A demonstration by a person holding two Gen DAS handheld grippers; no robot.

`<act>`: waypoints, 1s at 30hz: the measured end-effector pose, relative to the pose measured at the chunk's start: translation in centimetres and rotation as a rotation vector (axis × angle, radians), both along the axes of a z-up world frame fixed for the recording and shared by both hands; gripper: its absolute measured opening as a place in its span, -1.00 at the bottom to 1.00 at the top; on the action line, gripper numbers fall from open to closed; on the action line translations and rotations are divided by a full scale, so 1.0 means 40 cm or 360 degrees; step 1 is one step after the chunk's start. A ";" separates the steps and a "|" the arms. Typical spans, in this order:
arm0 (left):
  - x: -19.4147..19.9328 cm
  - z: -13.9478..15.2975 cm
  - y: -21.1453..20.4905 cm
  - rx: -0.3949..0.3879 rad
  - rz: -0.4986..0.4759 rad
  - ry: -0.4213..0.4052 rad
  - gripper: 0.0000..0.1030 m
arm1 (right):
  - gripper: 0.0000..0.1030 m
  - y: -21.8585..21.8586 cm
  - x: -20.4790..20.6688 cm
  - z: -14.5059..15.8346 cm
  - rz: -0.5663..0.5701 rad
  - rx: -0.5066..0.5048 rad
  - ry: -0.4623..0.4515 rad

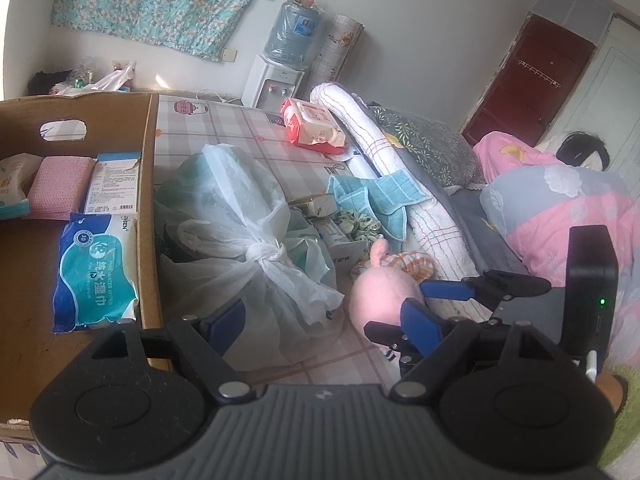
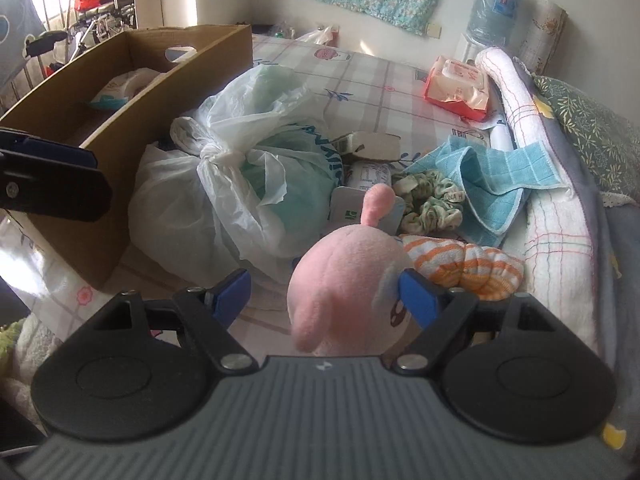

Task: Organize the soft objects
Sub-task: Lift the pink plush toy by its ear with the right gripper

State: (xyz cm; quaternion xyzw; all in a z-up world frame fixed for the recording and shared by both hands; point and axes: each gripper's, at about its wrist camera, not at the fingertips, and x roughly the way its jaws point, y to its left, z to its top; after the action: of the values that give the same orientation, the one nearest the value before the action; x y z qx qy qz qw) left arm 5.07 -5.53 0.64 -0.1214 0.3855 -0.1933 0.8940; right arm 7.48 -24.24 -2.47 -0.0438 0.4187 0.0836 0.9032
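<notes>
A pink plush toy (image 2: 348,276) lies on the checked bed sheet beside a tied white plastic bag (image 2: 224,184). My right gripper (image 2: 325,294) is open around the plush: the right blue pad touches its side and the left pad stands clear of it. In the left wrist view the plush (image 1: 380,292) sits between the right gripper's (image 1: 394,307) fingers. My left gripper (image 1: 322,320) is open and empty, over the bag (image 1: 240,232) next to the cardboard box (image 1: 148,200). The box holds a blue wipes pack (image 1: 96,272) and a pink sponge cloth (image 1: 60,192).
An orange striped cloth (image 2: 472,264), a green scrunchie (image 2: 432,204), a blue towel (image 2: 488,184) and a red wipes pack (image 2: 460,84) lie on the sheet. A rolled white blanket (image 1: 400,168) borders the right side. A person lies under a pink quilt (image 1: 560,200).
</notes>
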 end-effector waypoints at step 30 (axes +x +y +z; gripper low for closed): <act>0.015 -0.112 -0.162 0.0215 -0.0252 0.0139 0.41 | 0.55 -0.190 0.043 -0.068 -0.0198 0.0715 -0.0086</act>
State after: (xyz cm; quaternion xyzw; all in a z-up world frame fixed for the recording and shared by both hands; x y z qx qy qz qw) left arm 5.69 -12.02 -3.86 -0.0383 0.4447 -0.2313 0.8644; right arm 9.21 -31.82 -5.20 0.1818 0.3673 0.1177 0.9045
